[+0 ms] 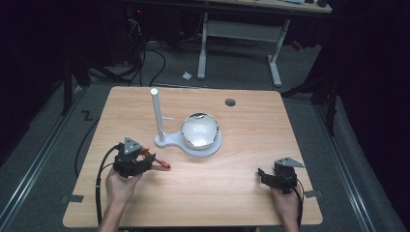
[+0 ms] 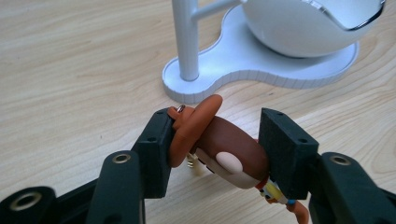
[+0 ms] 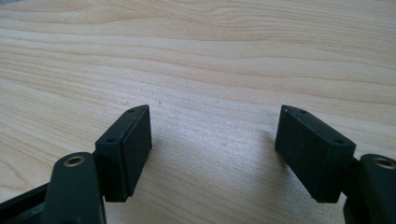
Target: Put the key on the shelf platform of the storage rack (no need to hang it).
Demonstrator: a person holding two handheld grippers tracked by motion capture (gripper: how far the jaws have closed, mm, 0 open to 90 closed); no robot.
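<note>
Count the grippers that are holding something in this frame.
1. The left gripper clamps a small cowboy figurine near the white stand. The right gripper is open over bare table.

Left tool (image 1: 153, 161) near table's front-left, jaws clamped on something. Right tool (image 1: 263, 175) near front-right edge, jaws spread wide, nothing between.

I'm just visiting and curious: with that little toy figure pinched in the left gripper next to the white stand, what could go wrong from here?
1. The left gripper pinches the toy figure across its rounded head and hat brim, so it might twist or slip out.
2. The white stand with its thin post sits just ahead; a clumsy move could knock it.
3. The bowl resting on the stand could be jolted off.
</note>
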